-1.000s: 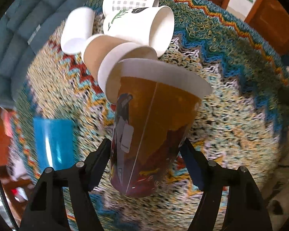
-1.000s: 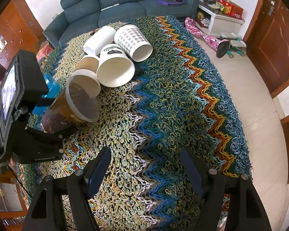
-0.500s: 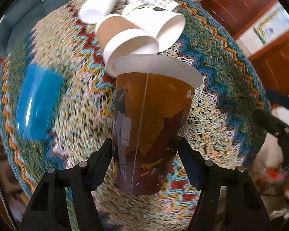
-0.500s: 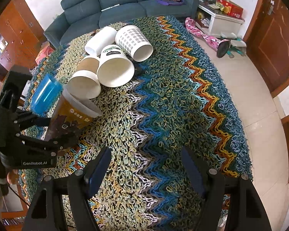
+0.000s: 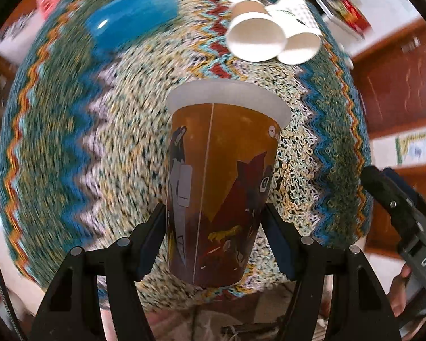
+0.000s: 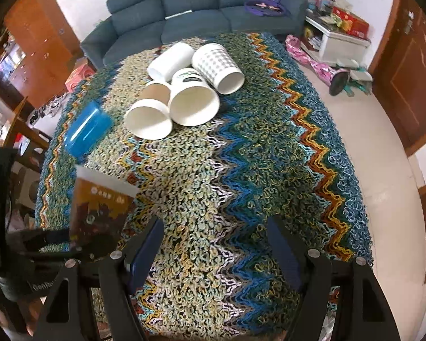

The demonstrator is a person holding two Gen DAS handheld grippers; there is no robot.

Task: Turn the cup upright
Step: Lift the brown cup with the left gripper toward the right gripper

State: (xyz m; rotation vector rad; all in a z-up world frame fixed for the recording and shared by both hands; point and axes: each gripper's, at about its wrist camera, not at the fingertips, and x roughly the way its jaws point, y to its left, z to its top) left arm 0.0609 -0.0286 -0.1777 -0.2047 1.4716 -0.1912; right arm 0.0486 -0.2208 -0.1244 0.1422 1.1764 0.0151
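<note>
My left gripper is shut on an orange printed paper cup, gripping it near its base with the white rim pointing away from the camera. In the right wrist view the same cup stands nearly upright, mouth up, at the table's near left edge, held by the left gripper. My right gripper is open and empty above the front of the table.
A zigzag knitted cloth covers the table. Several paper cups lie on their sides at the back, and a blue cup lies at the left. A sofa stands behind, a door at the right.
The left gripper has swung the orange cup from a tilt to nearly upright and moved it toward the table's near left edge. The right gripper has not moved.
</note>
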